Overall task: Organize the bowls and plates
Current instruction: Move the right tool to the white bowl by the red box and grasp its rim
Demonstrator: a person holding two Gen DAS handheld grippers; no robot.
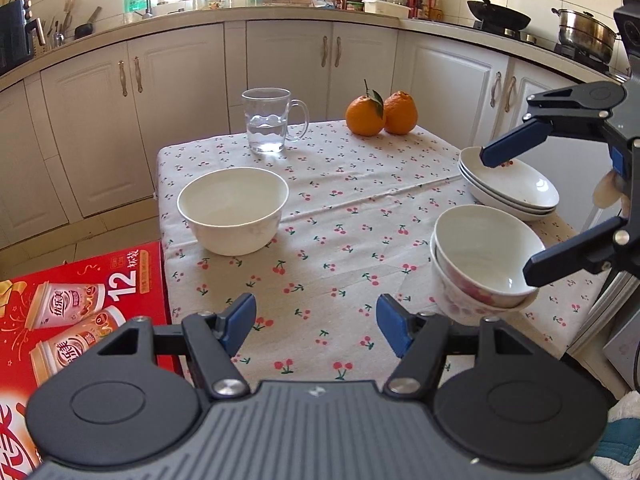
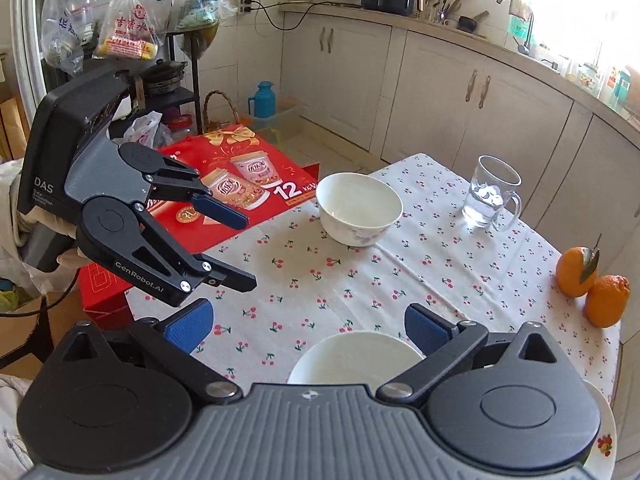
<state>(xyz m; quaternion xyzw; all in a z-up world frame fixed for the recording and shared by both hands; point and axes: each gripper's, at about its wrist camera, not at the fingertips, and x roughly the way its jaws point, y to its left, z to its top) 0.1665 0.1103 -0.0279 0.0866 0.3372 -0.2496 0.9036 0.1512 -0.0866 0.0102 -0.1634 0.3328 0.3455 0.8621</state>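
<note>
A large white bowl (image 1: 233, 210) stands alone on the left of the cherry-print table (image 1: 340, 208); it also shows in the right wrist view (image 2: 359, 208). At the right edge sit a stack of white plates (image 1: 508, 188) and two stacked bowls (image 1: 480, 260), the lower one red-patterned. My left gripper (image 1: 316, 322) is open and empty over the table's near edge. My right gripper (image 1: 516, 212) is open and empty, hovering over the stacked bowls (image 2: 356, 356) and plates; in its own view it (image 2: 308, 326) spans the top bowl's rim.
A glass mug with water (image 1: 270, 120) and two oranges (image 1: 380, 114) stand at the table's far side. A red drink carton (image 1: 80, 312) sits off the table's left edge. Kitchen cabinets (image 1: 288, 60) lie beyond.
</note>
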